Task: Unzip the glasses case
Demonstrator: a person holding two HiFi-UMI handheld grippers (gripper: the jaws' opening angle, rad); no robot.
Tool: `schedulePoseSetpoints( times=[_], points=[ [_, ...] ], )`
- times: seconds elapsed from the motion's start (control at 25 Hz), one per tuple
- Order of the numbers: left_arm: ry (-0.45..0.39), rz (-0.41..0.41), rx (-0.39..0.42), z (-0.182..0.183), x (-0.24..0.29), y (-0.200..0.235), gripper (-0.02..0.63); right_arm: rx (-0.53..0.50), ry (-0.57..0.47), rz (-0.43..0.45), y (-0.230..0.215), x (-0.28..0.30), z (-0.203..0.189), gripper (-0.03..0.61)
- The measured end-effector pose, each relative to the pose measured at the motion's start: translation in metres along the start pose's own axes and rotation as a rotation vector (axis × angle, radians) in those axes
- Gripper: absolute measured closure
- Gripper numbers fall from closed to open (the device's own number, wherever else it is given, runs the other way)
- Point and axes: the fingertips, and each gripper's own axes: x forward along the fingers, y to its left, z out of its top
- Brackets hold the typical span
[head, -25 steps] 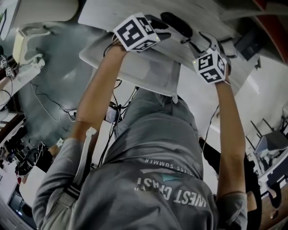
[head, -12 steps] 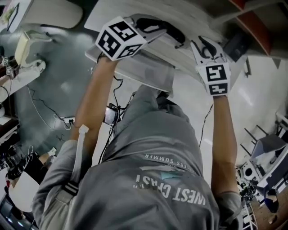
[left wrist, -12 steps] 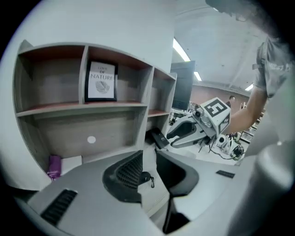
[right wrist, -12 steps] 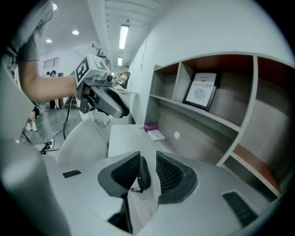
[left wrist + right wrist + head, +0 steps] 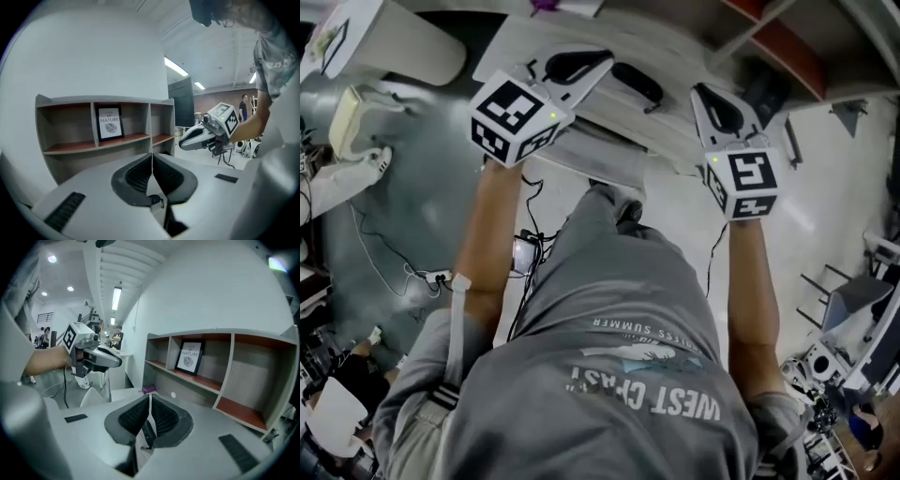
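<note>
Left tongs (image 5: 152,164) and right tongs (image 5: 149,404) have just pressed together, empty, above the tabletop (image 5: 511,42). Still the reaching step, seemingly: spread them onto the glasses case (image 5: 636,82).

Two grippers show: the left gripper (image 5: 152,164) and the right gripper (image 5: 149,404), both with fingers just closing on nothing, bearing two marker cubes (image 5: 514,117) (image 5: 742,183). There is one glasses case (image 5: 637,82), one bench (image 5: 666,52), one shelf unit (image 5: 70,146), one framed picture (image 5: 110,123) and one purple object (image 5: 149,390).

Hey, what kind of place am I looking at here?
Probably an indoor lab or workshop: ceiling strip lights, a shelf unit holding a framed print, and cables trailing over the floor.
</note>
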Motion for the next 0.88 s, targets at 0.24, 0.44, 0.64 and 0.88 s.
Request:
schedulePoseSetpoints(
  times=[0.24, 0.44, 0.64, 0.88],
  points=[
    [-0.126, 0.066, 0.05, 0.041, -0.03, -0.016, 0.614, 0.075, -0.086, 0.006, 0.003, -0.035, 0.035, 0.568],
    [-0.241, 0.135, 0.095, 0.081, -0.06, -0.035, 0.614, 0.109, -0.156, 0.031, 0.012, -0.074, 0.066, 0.569],
    [-0.328, 0.184, 0.139, 0.111, -0.082, -0.055, 0.614, 0.115, -0.233, 0.077, 0.027, -0.114, 0.091, 0.572],
    [-0.356, 0.197, 0.176, 0.119, -0.115, -0.059, 0.614, 0.118, -0.266, 0.106, 0.057, -0.131, 0.111, 0.572]
  ],
)
